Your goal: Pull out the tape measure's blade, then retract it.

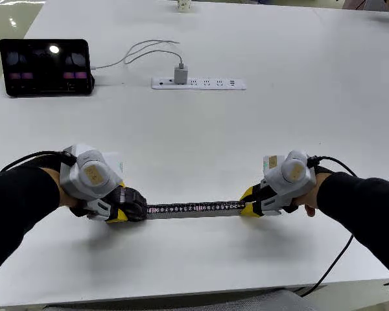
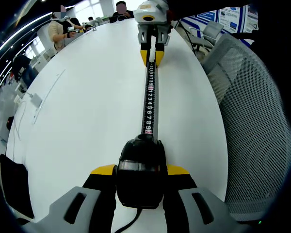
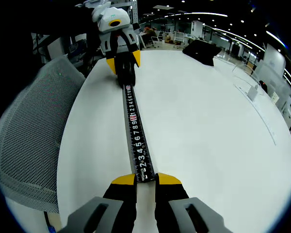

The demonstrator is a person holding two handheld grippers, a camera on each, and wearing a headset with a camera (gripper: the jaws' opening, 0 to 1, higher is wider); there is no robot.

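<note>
Case (image 2: 140, 158) clamped in left gripper (image 2: 140, 171); blade (image 3: 135, 126) tip pinched by right gripper (image 3: 145, 180). Blade judged thin, springy; best held at tip.

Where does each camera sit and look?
Head view: on the person's head, looking down at the table; both sleeves, left gripper, right gripper show.
Left gripper view: on the left gripper, looking along the blade to the right gripper; its fingers clamp the case.
Right gripper view: on the right gripper, looking back along the blade to the left gripper; its fingers pinch the blade's end.
Both gripper views share the blade and chair.
</note>
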